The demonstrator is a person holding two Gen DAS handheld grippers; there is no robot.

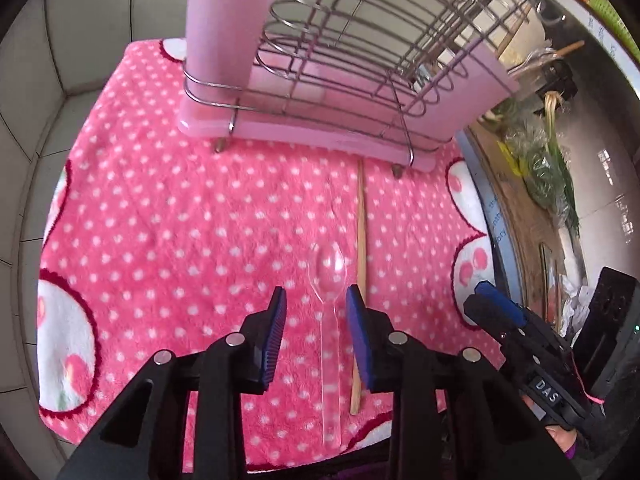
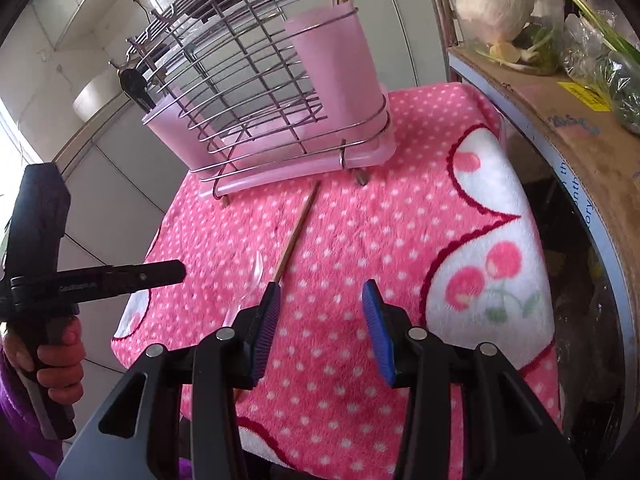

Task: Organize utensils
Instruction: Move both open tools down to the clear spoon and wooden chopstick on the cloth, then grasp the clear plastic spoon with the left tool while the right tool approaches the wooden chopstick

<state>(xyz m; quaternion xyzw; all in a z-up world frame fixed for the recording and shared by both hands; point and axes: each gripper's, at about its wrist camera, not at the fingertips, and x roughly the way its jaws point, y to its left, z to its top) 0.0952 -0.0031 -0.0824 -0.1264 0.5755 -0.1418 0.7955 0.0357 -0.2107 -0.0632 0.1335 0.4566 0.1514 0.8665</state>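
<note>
On the pink dotted cloth (image 1: 180,208), the clear spoon (image 1: 329,276) is lying just beside the chopstick (image 1: 361,240), with the left gripper (image 1: 316,300) hovering wide over it. It should be closing on the spoon's neck alone, probably. The right gripper (image 2: 320,300) is waiting spread and empty, the pink rack (image 2: 260,120) standing beyond.

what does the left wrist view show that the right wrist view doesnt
Only the left wrist view shows the clear plastic spoon whole, lying between the open left gripper fingers, with the right gripper at the side. Only the right wrist view shows the cabbage on the shelf and utensils standing in the pink holder. Both show the wooden chopstick, wire rack and pink towel.
</note>
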